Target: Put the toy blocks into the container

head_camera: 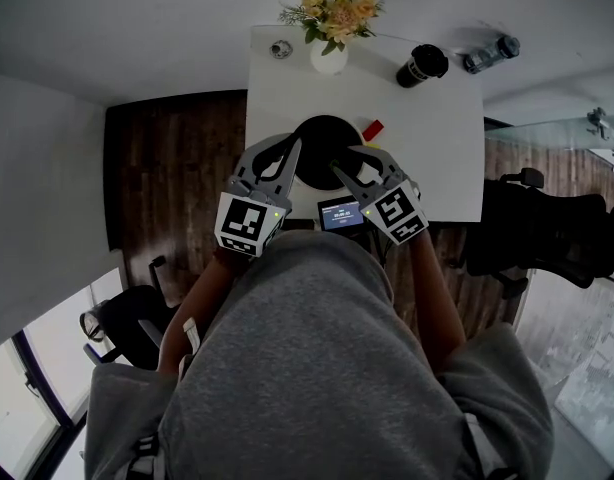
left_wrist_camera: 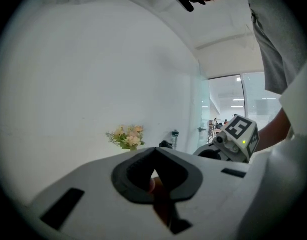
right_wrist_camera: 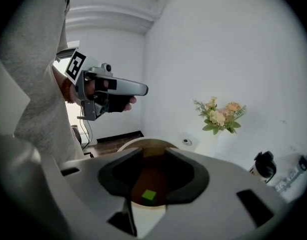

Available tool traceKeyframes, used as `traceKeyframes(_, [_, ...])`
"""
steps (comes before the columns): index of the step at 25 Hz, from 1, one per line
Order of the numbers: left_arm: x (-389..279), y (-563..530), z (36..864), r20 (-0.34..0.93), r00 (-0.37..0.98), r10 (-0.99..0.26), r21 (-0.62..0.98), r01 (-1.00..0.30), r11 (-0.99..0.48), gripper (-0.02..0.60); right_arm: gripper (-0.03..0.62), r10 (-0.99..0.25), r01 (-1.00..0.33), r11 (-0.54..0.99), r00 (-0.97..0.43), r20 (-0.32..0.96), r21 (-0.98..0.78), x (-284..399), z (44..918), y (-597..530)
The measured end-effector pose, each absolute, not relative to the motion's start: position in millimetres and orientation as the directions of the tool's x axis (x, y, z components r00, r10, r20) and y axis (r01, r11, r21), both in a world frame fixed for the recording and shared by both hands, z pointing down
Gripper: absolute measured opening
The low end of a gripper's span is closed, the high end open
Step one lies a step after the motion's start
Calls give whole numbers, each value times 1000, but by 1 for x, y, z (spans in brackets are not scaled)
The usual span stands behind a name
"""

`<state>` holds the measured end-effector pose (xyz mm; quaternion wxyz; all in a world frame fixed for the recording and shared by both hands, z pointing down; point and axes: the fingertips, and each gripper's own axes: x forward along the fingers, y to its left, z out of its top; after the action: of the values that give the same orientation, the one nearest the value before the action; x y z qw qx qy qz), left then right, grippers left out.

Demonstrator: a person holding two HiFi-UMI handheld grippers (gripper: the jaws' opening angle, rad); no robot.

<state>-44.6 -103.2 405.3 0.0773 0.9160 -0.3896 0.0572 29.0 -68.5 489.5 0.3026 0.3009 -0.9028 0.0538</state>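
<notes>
My right gripper hangs over the container, jaws apart and empty, with a green block lying inside just below the tips. The red block sits ahead to my right, likely next: lift clear of the rim, then straddle it squarely. The left gripper, tips together, crowds my left, but there's bare table on my right.

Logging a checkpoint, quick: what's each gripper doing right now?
Left gripper: closed, nothing clearly held.
Right gripper: open, empty, over the container with a green block inside.
</notes>
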Motion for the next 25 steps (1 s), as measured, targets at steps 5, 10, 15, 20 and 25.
traceKeyframes(5, [-41, -101, 408, 179, 675, -716, 96, -736, -670, 6, 132, -558, -619, 780, -623, 548, 90, 55, 482, -82])
traceKeyframes(10, [-32, -97, 411, 194, 657, -728, 92, -751, -653, 5, 132, -614, -693, 718, -584, 531, 68, 104, 483, -98])
traceKeyframes(15, [-23, -87, 418, 216, 623, -752, 99, -780, -618, 6, 132, -605, -709, 701, -539, 586, 71, 148, 517, -101])
traceKeyframes(20, [-14, -80, 424, 238, 587, -774, 86, -806, -585, 5, 132, -517, -649, 757, -527, 674, 72, 168, 571, -95])
traceKeyframes(25, [-6, -75, 429, 252, 546, -799, 68, -833, -549, 5, 132, -422, -560, 825, -524, 740, 74, 172, 618, -88])
